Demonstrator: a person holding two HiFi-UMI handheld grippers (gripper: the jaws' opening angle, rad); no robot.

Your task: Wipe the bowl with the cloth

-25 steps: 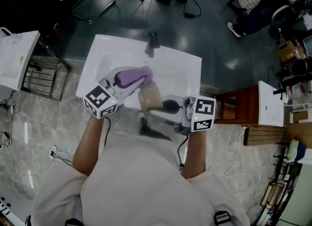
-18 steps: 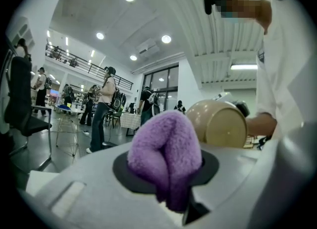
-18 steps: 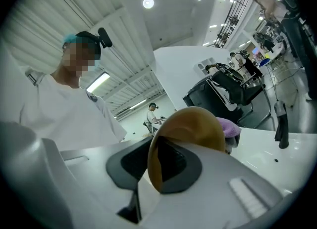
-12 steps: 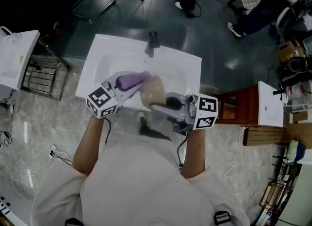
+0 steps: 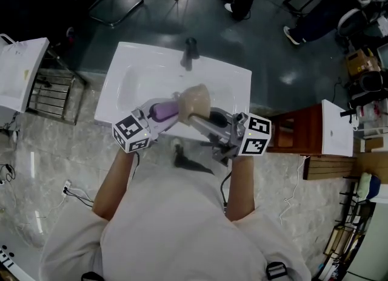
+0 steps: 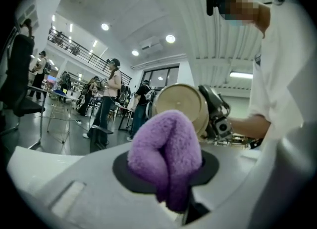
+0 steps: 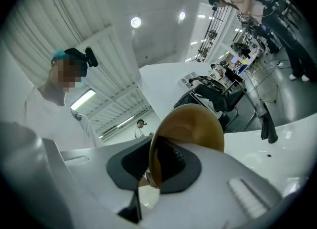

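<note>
A tan bowl [image 5: 194,99] is held on edge over the white sink [image 5: 124,70], with my right gripper [image 5: 199,118] shut on its rim. In the right gripper view the bowl [image 7: 198,124] stands between the jaws, its hollow side facing left, and the rim is pinched low down. My left gripper [image 5: 161,113] is shut on a bunched purple cloth [image 5: 165,110], whose end meets the bowl's left side. In the left gripper view the cloth [image 6: 166,156] bulges out of the jaws. Just behind it are the bowl [image 6: 180,106] and the right gripper [image 6: 216,115].
A black faucet [image 5: 190,50] stands at the sink's far edge. A white cabinet [image 5: 21,67] is at the left, and a red-brown wooden stand [image 5: 297,131] is at the right. People stand on the dark floor beyond the sink.
The right gripper has carried the bowl up and leftwards toward the cloth. The left gripper has drawn back and sunk a little, and the cloth's end now meets the bowl.
</note>
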